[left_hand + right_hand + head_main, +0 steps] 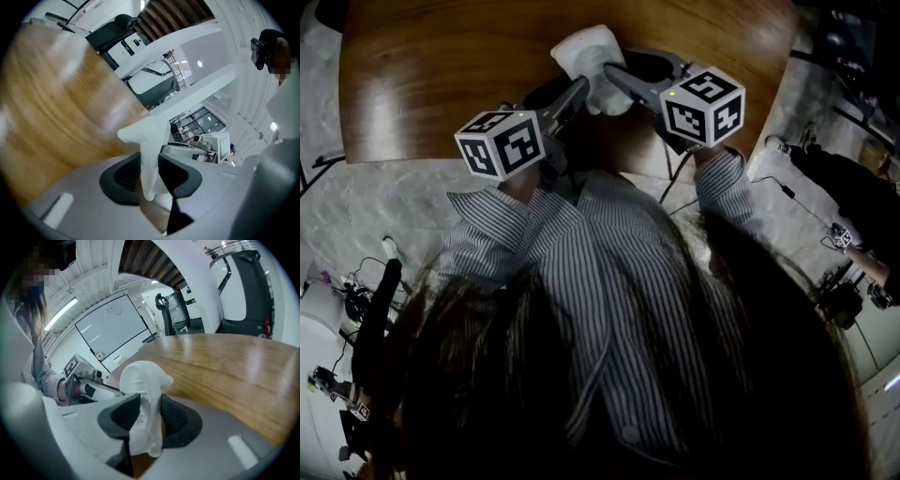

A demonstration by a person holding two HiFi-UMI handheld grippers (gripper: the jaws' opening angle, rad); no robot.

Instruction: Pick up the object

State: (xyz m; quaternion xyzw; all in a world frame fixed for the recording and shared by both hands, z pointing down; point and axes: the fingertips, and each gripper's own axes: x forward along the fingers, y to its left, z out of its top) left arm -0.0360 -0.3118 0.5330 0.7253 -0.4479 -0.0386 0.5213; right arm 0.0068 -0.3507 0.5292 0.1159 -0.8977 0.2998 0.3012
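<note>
A white moulded plastic object (589, 58) is held just above the brown wooden table (441, 75), close to its near edge. My left gripper (578, 92) comes at it from the left and my right gripper (612, 75) from the right. In the left gripper view the object (147, 136) stands upright between the dark pads (123, 178), which press on both its sides; the left gripper (150, 176) is shut on it. In the right gripper view the object's rounded top (143, 378) rises above the pads (176, 420), and the right gripper (149, 420) grips its lower part.
The person's striped shirt (600, 281) fills the lower head view. Cables and dark gear (853, 244) lie on the pale floor to the right, more cables (356, 291) to the left. An office chair (163, 303) stands beyond the table's far side.
</note>
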